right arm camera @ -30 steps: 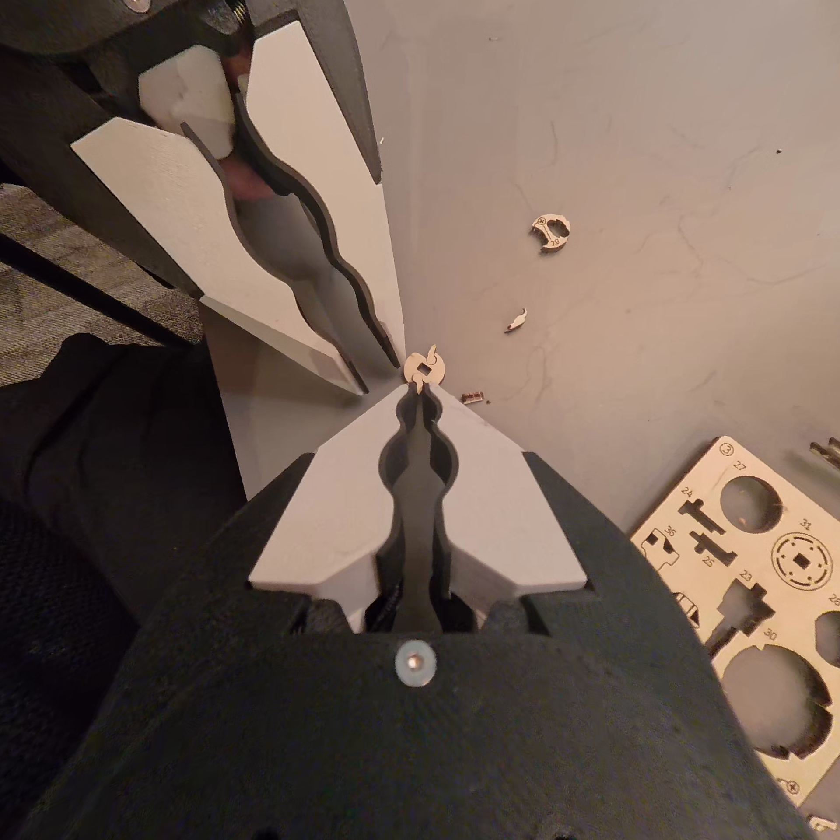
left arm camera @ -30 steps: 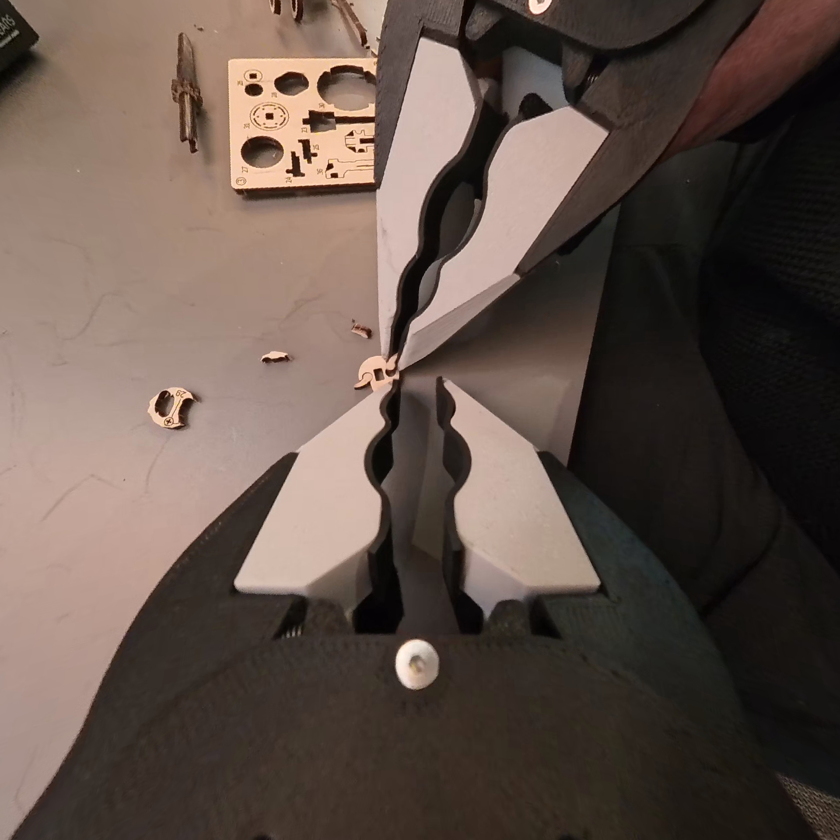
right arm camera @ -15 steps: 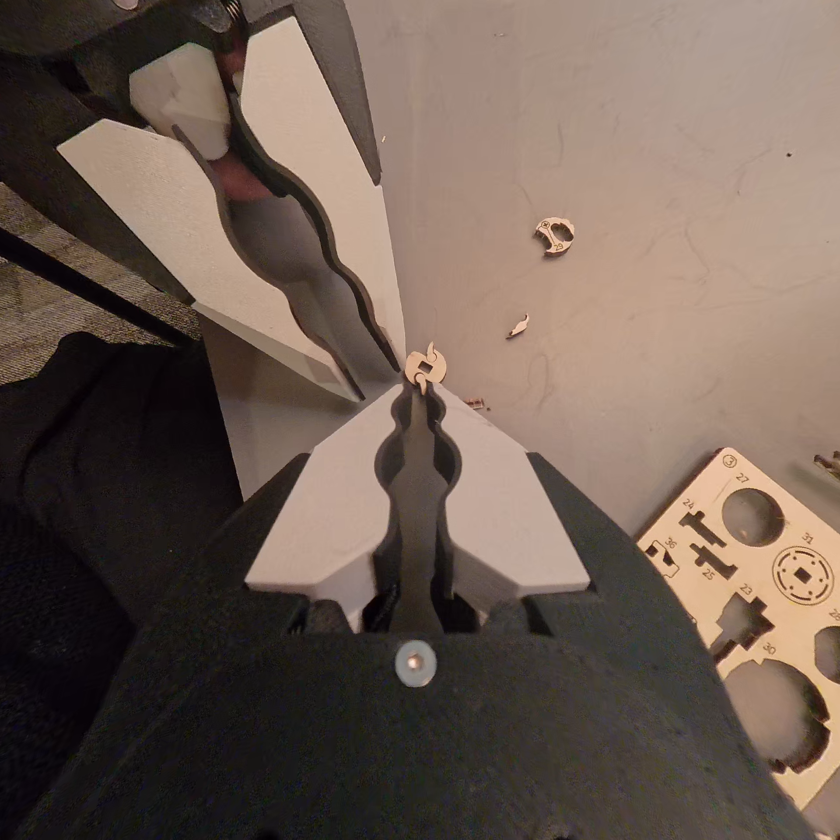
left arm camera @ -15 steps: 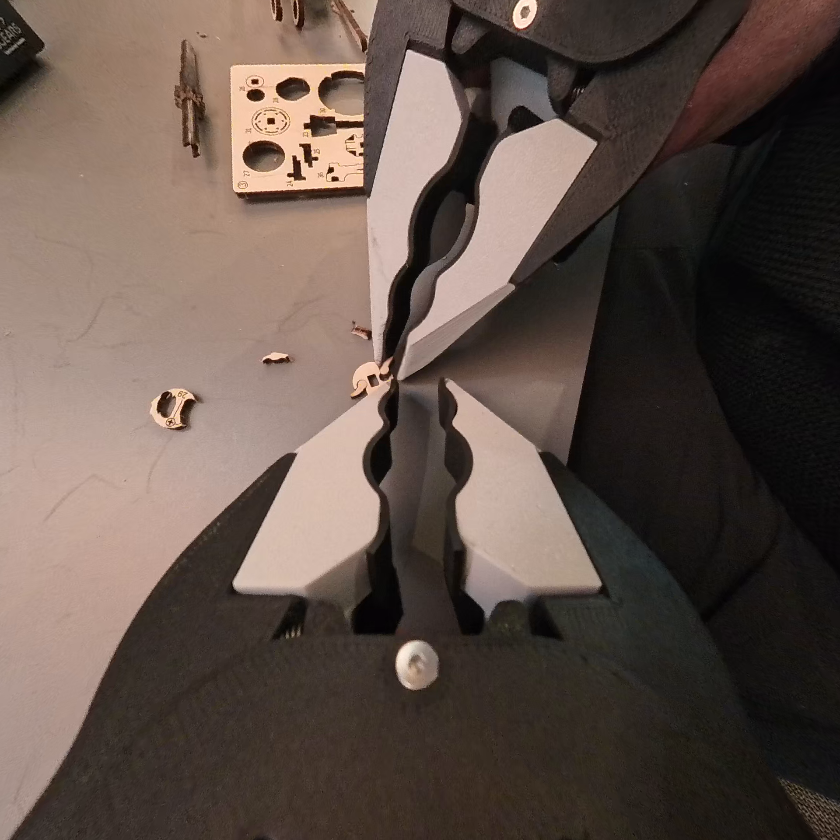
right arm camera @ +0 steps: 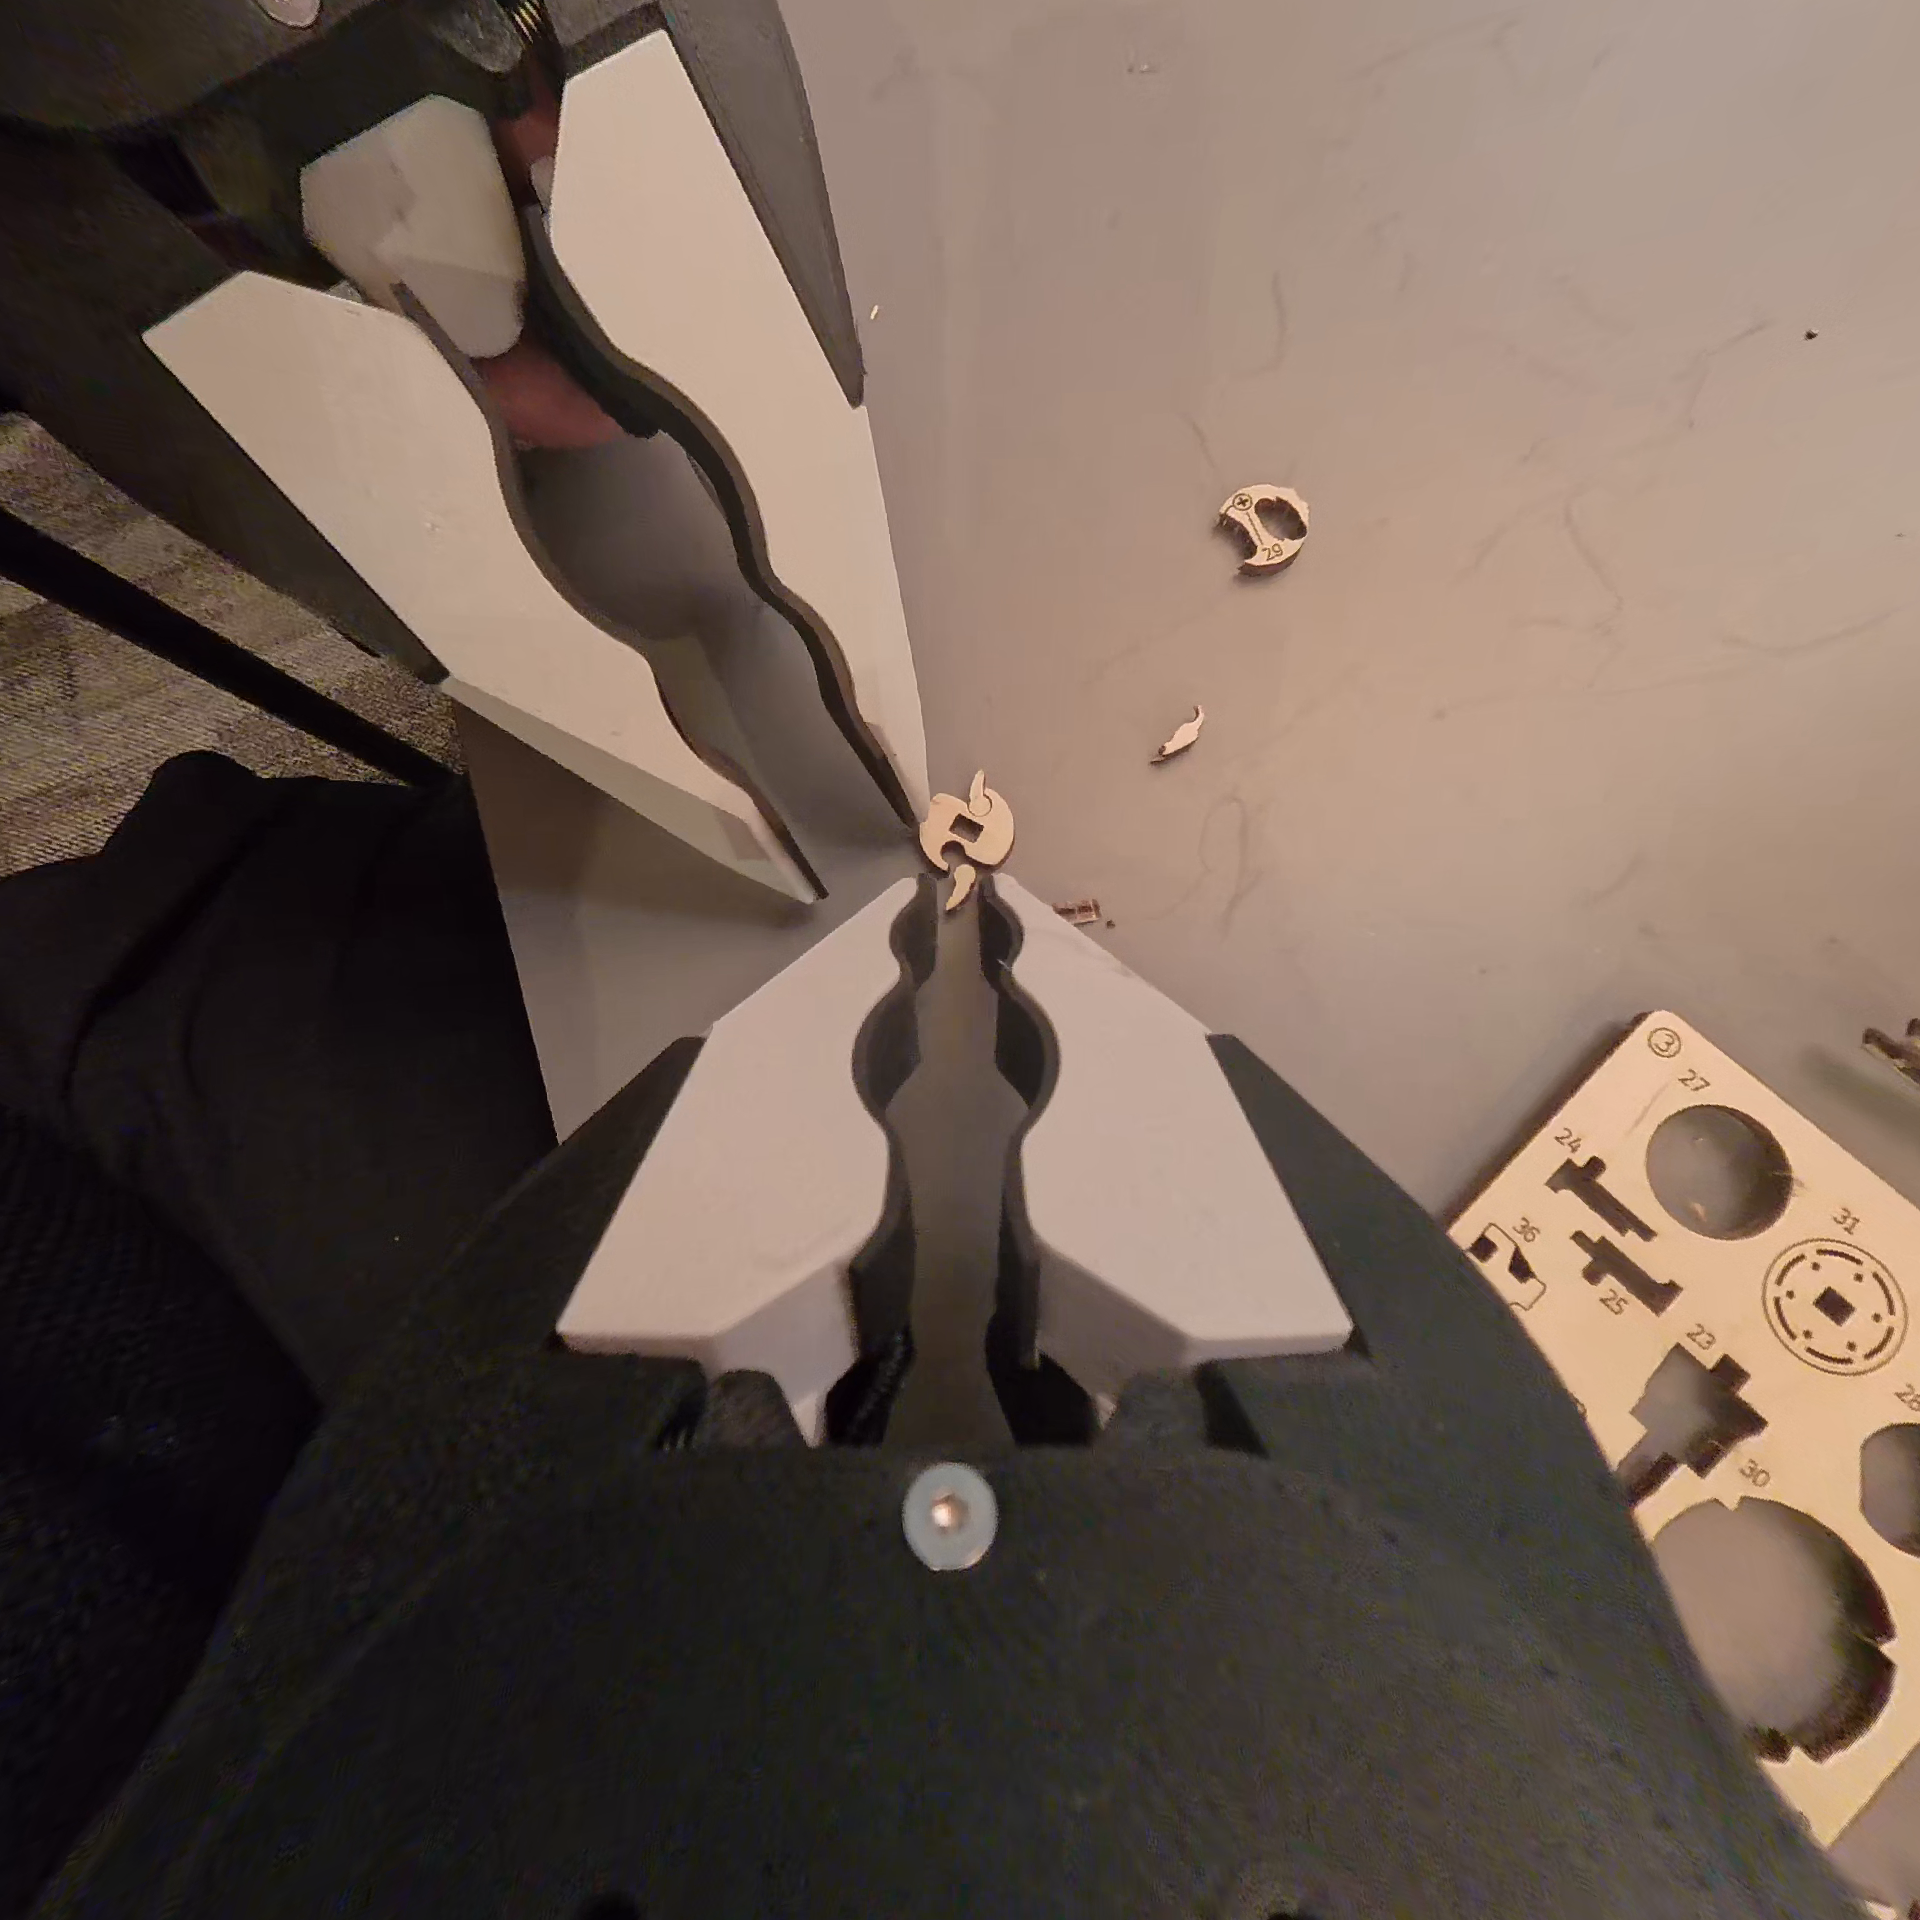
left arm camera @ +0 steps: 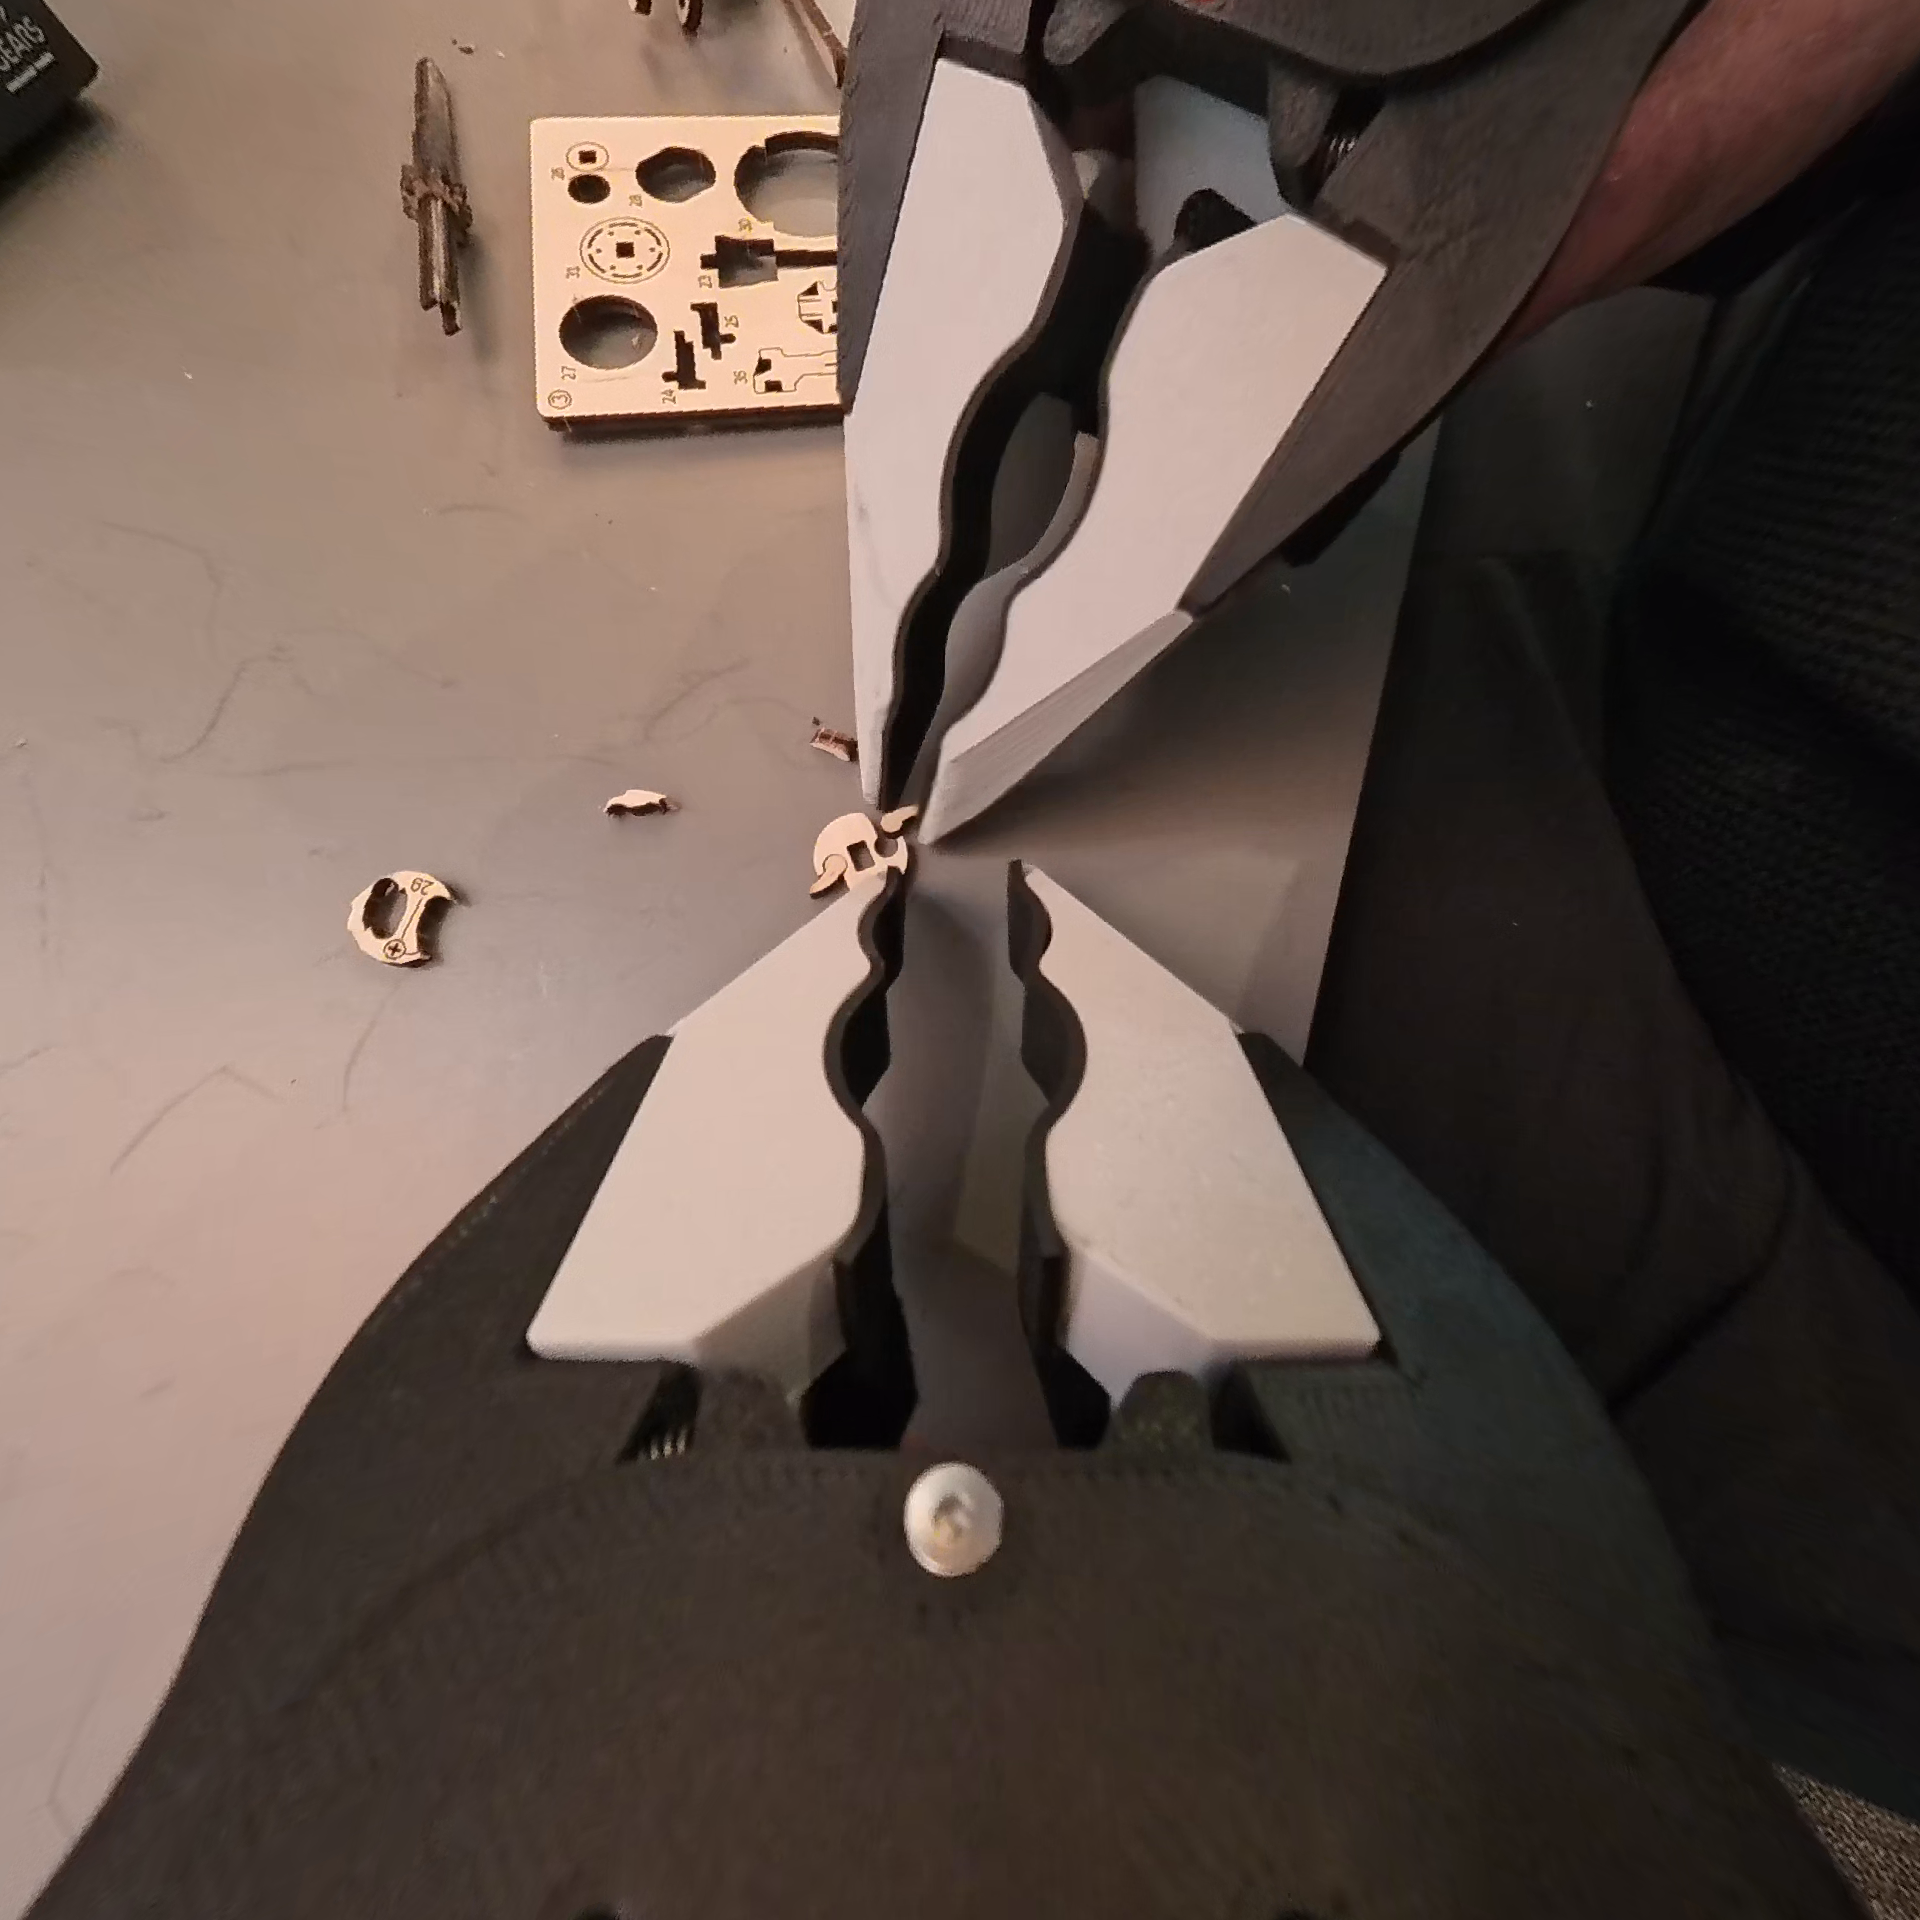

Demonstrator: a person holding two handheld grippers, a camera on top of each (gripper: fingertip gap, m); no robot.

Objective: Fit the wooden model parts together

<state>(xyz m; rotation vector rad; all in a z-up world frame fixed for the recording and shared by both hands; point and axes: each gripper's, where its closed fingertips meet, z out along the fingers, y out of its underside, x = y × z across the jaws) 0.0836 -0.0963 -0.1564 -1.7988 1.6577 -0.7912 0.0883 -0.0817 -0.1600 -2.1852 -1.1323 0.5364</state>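
With my right gripper (right arm camera: 951, 883) pinching the small wooden part (right arm camera: 966, 831), my left gripper (left arm camera: 951, 883), jaws apart, should close gently.

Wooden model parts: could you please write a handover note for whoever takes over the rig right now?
Right gripper: jaws shut on the small hooked wooden part.
Left gripper: jaws open, empty, tips right by that part.
On the grey table: a loose rounded piece, the cut-out sheet, a dark spindle.
Done: the hooked part is picked up.
Left: nothing is joined to it yet; it needs fitting to its mate.
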